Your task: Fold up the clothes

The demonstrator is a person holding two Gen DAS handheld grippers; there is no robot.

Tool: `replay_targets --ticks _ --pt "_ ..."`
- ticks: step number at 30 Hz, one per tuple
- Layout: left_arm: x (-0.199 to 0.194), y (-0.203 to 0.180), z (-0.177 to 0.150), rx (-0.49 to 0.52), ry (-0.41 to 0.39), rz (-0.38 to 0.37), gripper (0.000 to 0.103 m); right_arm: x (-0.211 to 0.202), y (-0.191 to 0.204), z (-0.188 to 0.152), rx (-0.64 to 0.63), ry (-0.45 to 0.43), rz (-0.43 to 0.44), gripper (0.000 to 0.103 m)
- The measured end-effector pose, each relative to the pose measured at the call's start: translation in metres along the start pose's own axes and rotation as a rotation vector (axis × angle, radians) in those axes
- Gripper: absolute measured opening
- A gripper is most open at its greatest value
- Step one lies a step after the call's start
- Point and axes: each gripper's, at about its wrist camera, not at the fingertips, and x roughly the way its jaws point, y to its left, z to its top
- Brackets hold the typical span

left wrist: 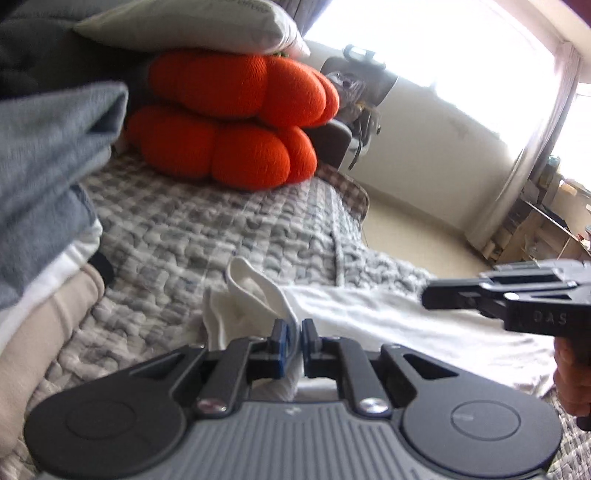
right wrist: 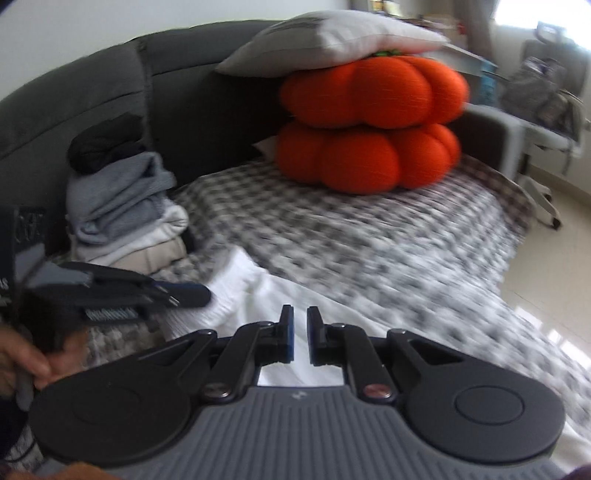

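While left gripper (left wrist: 294,334) fingers pinch white garment (left wrist: 388,314), right gripper (right wrist: 300,328) hovers above

Left wrist view: low and close over the checked bed cover (left wrist: 192,229), facing along its length toward the orange cushions (left wrist: 229,122), with a bright window beyond the bed's right edge. Right wrist view: somewhat higher and further back, facing the dark headboard (right wrist: 110,85) and the same cushions (right wrist: 369,125). Shared by both: cushions, the pillow atop them (left wrist: 192,26) (right wrist: 332,40), the folded pile (left wrist: 48,177) (right wrist: 125,206) at the left edge, the white garment (left wrist: 369,314) (right wrist: 258,295) nearest.
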Motion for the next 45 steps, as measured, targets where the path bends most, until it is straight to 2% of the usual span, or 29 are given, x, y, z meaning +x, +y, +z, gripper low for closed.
replay_targets --ticks 5,9,13,17,19,24,27,31,39,41,43,45 --pt "0.004 0.011 -0.004 -0.014 0.048 -0.025 0.009 0.039 0.011 0.015 -0.012 0.043 0.063 0.012" --pt "0.005 0.017 -0.004 0.015 0.093 -0.02 0.009 0.071 0.017 0.025 -0.01 0.082 0.12 0.012" --pt "0.003 0.02 -0.004 0.062 0.116 -0.041 0.009 0.099 0.021 0.031 -0.007 0.107 0.128 0.012" --pt "0.007 0.023 -0.006 0.073 0.144 -0.055 0.009 0.109 0.015 0.035 0.087 0.113 0.254 0.013" --pt "0.008 0.023 -0.008 0.083 0.155 -0.056 0.009 0.108 0.017 0.035 0.096 0.097 0.281 0.024" --pt "0.006 0.016 -0.011 0.164 0.164 -0.06 0.01 0.118 0.033 0.028 0.014 0.13 0.254 0.026" --pt "0.002 0.015 -0.012 0.218 0.163 -0.073 0.01 0.105 0.023 0.03 0.061 0.078 0.305 0.026" --pt "-0.002 0.021 -0.012 0.262 0.164 -0.071 0.014 0.09 0.007 0.03 0.117 0.029 0.287 0.026" --pt "-0.013 0.014 -0.017 0.396 0.155 -0.05 0.019 0.111 0.019 0.021 0.084 0.1 0.256 0.026" --pt "-0.016 0.016 -0.015 0.391 0.145 -0.045 0.023 0.112 0.02 0.018 0.079 0.107 0.258 0.026" --pt "-0.019 0.02 -0.011 0.371 0.134 -0.038 0.032 0.113 0.022 0.017 0.069 0.104 0.249 0.026" --pt "-0.022 0.024 -0.007 0.343 0.123 -0.047 0.034 0.116 0.022 0.016 0.073 0.099 0.227 0.026"
